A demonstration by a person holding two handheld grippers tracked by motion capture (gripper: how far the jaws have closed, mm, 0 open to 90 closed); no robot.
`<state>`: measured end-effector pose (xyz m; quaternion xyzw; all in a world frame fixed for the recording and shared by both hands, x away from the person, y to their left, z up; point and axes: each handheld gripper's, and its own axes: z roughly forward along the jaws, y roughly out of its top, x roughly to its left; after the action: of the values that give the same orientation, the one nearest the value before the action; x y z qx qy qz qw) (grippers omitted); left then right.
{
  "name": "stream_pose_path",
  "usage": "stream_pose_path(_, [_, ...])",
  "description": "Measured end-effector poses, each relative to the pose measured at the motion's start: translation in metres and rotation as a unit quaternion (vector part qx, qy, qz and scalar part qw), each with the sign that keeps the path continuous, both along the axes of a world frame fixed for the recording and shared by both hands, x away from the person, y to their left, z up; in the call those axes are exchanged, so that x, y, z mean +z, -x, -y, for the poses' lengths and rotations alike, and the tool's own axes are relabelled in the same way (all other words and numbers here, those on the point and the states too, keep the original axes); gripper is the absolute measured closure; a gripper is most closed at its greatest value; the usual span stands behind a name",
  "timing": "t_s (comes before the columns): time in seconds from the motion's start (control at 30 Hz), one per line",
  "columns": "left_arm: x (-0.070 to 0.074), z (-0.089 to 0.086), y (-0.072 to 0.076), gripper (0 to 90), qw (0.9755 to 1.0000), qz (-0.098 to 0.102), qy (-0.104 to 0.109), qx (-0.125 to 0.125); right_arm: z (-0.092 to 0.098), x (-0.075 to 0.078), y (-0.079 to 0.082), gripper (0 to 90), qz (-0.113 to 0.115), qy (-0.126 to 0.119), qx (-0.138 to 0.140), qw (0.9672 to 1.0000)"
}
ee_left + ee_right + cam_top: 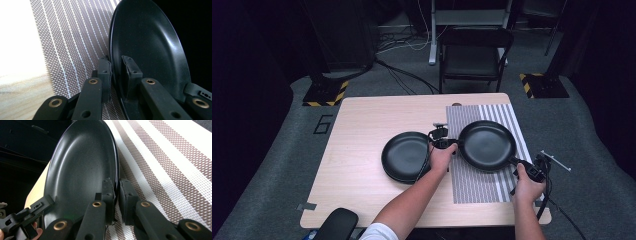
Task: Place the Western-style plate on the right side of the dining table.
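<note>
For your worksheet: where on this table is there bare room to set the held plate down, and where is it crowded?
Free: the wooden table left of the second black plate, and the mat's near strip. Crowded: the middle, where the left gripper and right gripper clamp opposite rims of the black plate, close beside the second plate.

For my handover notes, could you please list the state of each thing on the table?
Right pan: over the striped mat, gripped at both rims.
Left pan: flat on the table, untouched.
Left tongs: shut on the right pan's rim.
Right tongs: shut on the right pan's rim.
</note>
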<state>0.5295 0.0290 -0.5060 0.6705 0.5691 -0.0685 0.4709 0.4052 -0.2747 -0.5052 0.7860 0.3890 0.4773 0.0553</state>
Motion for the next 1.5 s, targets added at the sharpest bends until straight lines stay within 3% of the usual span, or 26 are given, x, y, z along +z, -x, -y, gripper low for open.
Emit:
stream_pose_path(0.33, [-0.007,0.003,-0.001,77.9,0.9999,-0.011,-0.01,0.006,-0.001,-0.007,-0.001,83.2,-0.01,0.002,-0.002,0.9999])
stream_pose_path(0.73, [-0.009,0.006,-0.001,76.7,0.9988,-0.022,-0.042,0.011,-0.003,-0.015,-0.004,82.9,-0.023,-0.003,-0.004,0.9997])
stream_pose_path(0.93, [-0.009,0.008,0.0,75.7,0.9983,-0.018,-0.053,0.015,-0.003,-0.016,-0.004,81.9,-0.029,-0.002,-0.005,0.9996])
stream_pose_path(1.2, [-0.008,0.01,-0.001,73.8,0.9972,-0.013,-0.074,0.003,-0.004,-0.014,-0.004,81.1,-0.03,0.008,-0.002,0.9995])
stream_pose_path(1.5, [-0.007,0.01,-0.001,71.4,0.9973,-0.009,-0.073,-0.002,-0.004,-0.009,-0.004,76.2,-0.024,0.025,0.0,0.9994])
